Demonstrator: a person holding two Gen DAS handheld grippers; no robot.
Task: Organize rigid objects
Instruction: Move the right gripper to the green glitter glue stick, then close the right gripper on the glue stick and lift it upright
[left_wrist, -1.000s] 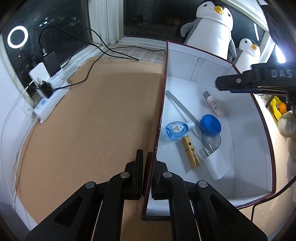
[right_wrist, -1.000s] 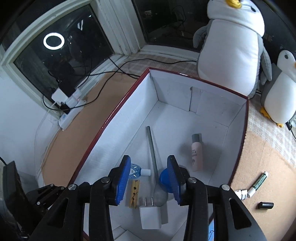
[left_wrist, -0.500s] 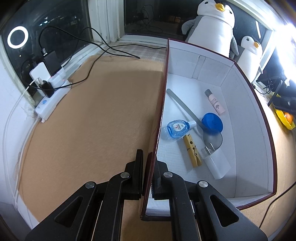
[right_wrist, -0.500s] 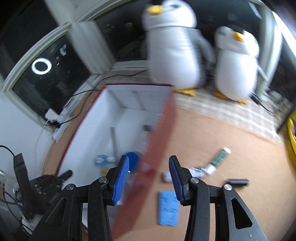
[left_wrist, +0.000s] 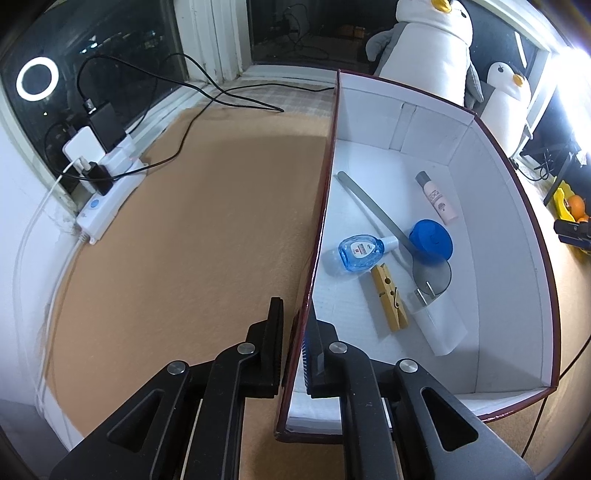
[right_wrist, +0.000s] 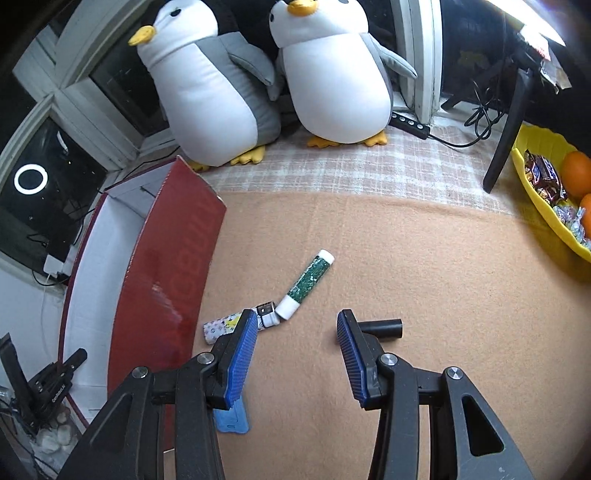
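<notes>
I am pinching the white-lined maroon cardboard box (left_wrist: 513, 236) wall with my left gripper (left_wrist: 293, 332), six items inside; my right gripper (right_wrist: 297, 343) is hovering wide open and empty over the green-patterned white tube (right_wrist: 308, 282), patterned lighter (right_wrist: 236, 325), black cap (right_wrist: 384, 328) and blue card (right_wrist: 231, 419) waiting outside.

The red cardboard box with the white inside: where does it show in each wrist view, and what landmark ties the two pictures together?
Left wrist view: the red cardboard box fills the right half, open top toward the camera; the left gripper straddles its near wall.
Right wrist view: the same box stands at the left edge, red outer wall facing the camera, left of the right gripper.
Shared landmark: the two plush penguins behind the box.
</notes>
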